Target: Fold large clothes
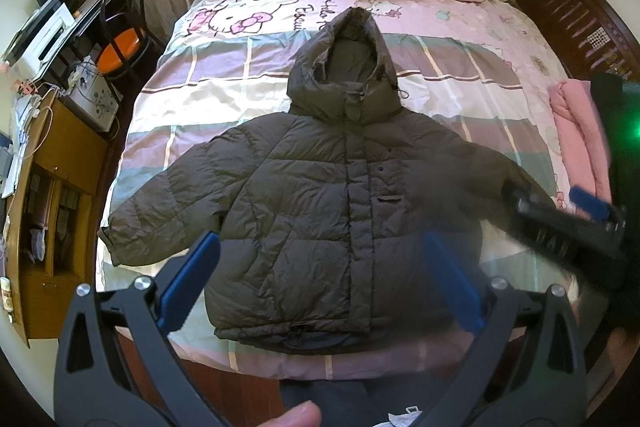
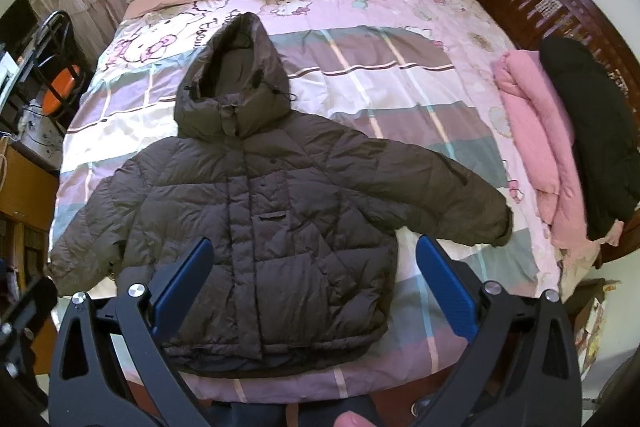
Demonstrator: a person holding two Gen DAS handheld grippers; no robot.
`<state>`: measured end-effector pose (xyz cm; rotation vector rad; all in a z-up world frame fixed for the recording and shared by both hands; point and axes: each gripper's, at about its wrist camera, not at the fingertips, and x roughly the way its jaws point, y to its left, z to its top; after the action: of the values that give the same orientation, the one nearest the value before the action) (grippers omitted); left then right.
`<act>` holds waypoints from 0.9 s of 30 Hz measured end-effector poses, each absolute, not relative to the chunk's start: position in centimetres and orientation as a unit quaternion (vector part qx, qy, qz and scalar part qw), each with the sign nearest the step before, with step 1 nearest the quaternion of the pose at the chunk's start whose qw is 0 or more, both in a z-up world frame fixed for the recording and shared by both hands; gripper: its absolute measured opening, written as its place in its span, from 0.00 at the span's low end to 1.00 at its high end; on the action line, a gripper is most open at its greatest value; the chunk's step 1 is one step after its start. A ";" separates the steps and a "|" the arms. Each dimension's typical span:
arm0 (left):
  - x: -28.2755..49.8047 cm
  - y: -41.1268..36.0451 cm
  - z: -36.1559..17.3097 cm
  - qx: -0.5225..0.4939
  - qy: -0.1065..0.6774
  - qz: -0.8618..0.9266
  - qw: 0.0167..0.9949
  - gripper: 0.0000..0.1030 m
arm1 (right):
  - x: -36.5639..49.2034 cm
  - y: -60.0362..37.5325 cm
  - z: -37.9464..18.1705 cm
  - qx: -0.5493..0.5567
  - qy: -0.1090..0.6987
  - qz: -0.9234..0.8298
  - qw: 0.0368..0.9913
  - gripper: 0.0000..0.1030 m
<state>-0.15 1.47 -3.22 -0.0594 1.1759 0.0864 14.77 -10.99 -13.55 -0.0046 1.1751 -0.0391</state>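
Left wrist view shows us the bed [image 1: 280, 75], with the brown hooded puffer jacket [image 1: 320, 195] spread face up by its near edge, sleeves out. We hold both tongs above it, the left gripper [image 1: 320, 283] and right gripper [image 2: 312, 283] wide open and empty. We judge a sleeve cuff [image 2: 496, 223] the best first pinch, folded flat across the chest.

The right claw [image 2: 314, 277] hovers with its blue-padded jaws spread wide, holding nothing. Straight ahead lies a brown hooded puffer jacket [image 2: 280, 211] — flat on the bed [image 2: 420, 99], front up, sleeves out to either side. Further right sit a pink garment [image 2: 536, 135] and a black one [image 2: 588, 131].
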 end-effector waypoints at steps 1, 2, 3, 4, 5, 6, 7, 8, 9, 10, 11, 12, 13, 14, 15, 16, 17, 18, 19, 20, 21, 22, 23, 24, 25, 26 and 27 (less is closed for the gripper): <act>-0.2 1.6 -3.4 -0.029 0.556 0.043 0.829 0.98 | 15.4 -11.1 -13.3 -0.002 0.554 -0.016 0.833 0.98; -0.1 1.9 -3.8 -0.032 0.560 0.049 0.827 0.98 | 16.0 -10.8 -13.4 -0.002 0.551 -0.013 0.834 0.98; 0.0 2.5 -4.3 -0.037 0.566 0.057 0.821 0.98 | 16.7 -10.7 -13.4 0.001 0.551 -0.008 0.834 0.98; 0.3 3.0 -4.9 -0.043 0.572 0.065 0.817 0.98 | 17.6 -10.4 -13.6 0.006 0.552 -0.002 0.834 0.98; 0.2 3.5 -5.5 -0.048 0.576 0.073 0.813 0.98 | 18.5 -10.0 -13.8 0.011 0.554 0.005 0.833 0.98; 0.3 4.1 -6.1 -0.054 0.580 0.082 0.809 0.98 | 19.5 -9.6 -14.2 0.015 0.556 0.011 0.831 0.98; 0.2 4.7 -6.9 -0.060 0.586 0.092 0.803 0.98 | 20.5 -9.3 -14.7 0.020 0.560 0.015 0.828 0.98; 0.2 5.2 -7.6 -0.067 0.592 0.101 0.797 0.98 | 21.6 -8.8 -15.5 0.030 0.566 0.021 0.824 0.98; 0.5 5.8 -8.5 -0.076 0.596 0.108 0.792 0.98 | 22.5 -8.5 -16.3 0.040 0.573 0.028 0.818 0.99; 0.6 6.4 -9.4 -0.084 0.599 0.113 0.789 0.98 | 23.6 -8.0 -17.8 0.057 0.584 0.039 0.808 0.99; 0.9 6.8 -10.3 -0.092 0.605 0.117 0.782 0.98 | 24.7 -7.5 -19.5 0.071 0.597 0.050 0.798 0.99; 1.4 7.3 -11.4 -0.102 0.609 0.117 0.777 0.98 | 25.6 -7.1 -21.3 0.080 0.608 0.058 0.788 0.99; 2.0 7.5 -12.5 -0.112 0.613 0.115 0.774 0.98 | 26.4 -6.8 -22.6 0.083 0.616 0.059 0.781 0.99; 2.8 7.5 -13.5 -0.119 0.614 0.112 0.772 0.98 | 27.2 -6.7 -24.2 0.088 0.624 0.058 0.774 0.99; 3.6 7.4 -14.5 -0.122 0.614 0.111 0.772 0.98 | 28.1 -6.9 -26.3 0.097 0.632 0.056 0.767 0.99; 4.3 7.0 -15.6 -0.121 0.613 0.112 0.773 0.98 | 28.9 -7.3 -28.3 0.104 0.637 0.050 0.762 0.99; 5.3 6.4 -16.7 -0.116 0.614 0.111 0.773 0.98 | 29.7 -7.9 -30.2 0.105 0.639 0.039 0.761 0.99; 6.3 5.6 -17.8 -0.112 0.614 0.110 0.774 0.98 | 30.1 -8.7 -31.4 0.104 0.641 0.026 0.760 0.99; 7.1 4.8 -18.7 -0.107 0.615 0.108 0.774 0.98 | 30.7 -9.9 -32.8 0.103 0.641 0.011 0.761 0.99; 8.0 3.8 -19.6 -0.102 0.617 0.105 0.774 0.98 | 31.2 -11.3 -34.0 0.101 0.637 -0.003 0.765 0.99; 8.7 2.6 -20.6 -0.097 0.617 0.101 0.775 0.98 | 31.6 -12.6 -34.8 0.089 0.631 -0.016 0.771 0.99; 9.4 1.4 -21.5 -0.093 0.616 0.098 0.776 0.98 | 32.1 -14.2 -35.5 0.067 0.622 -0.031 0.779 0.99; 9.9 0.3 -22.5 -0.090 0.617 0.095 0.776 0.98 | 32.8 -16.3 -36.1 0.036 0.609 -0.046 0.791 0.99; 10.5 -1.2 -23.6 -0.087 0.620 0.089 0.775 0.98 | 33.0 -18.0 -36.2 0.015 0.598 -0.056 0.799 0.99; 11.1 -2.6 -24.7 -0.085 0.623 0.084 0.773 0.98 | 33.6 -20.3 -36.6 -0.011 0.586 -0.067 0.807 0.99; 11.6 -4.1 -25.7 -0.083 0.627 0.077 0.771 0.98 | 33.9 -22.6 -36.8 -0.028 0.578 -0.073 0.812 0.99; 12.3 -6.2 -27.0 -0.078 0.632 0.065 0.768 0.98 | 34.0 -25.5 -37.2 -0.038 0.575 -0.078 0.814 0.99</act>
<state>12.30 -6.16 -26.99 -0.1702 1.3726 0.1401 34.00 -25.54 -37.24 -0.0810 1.2272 -0.1671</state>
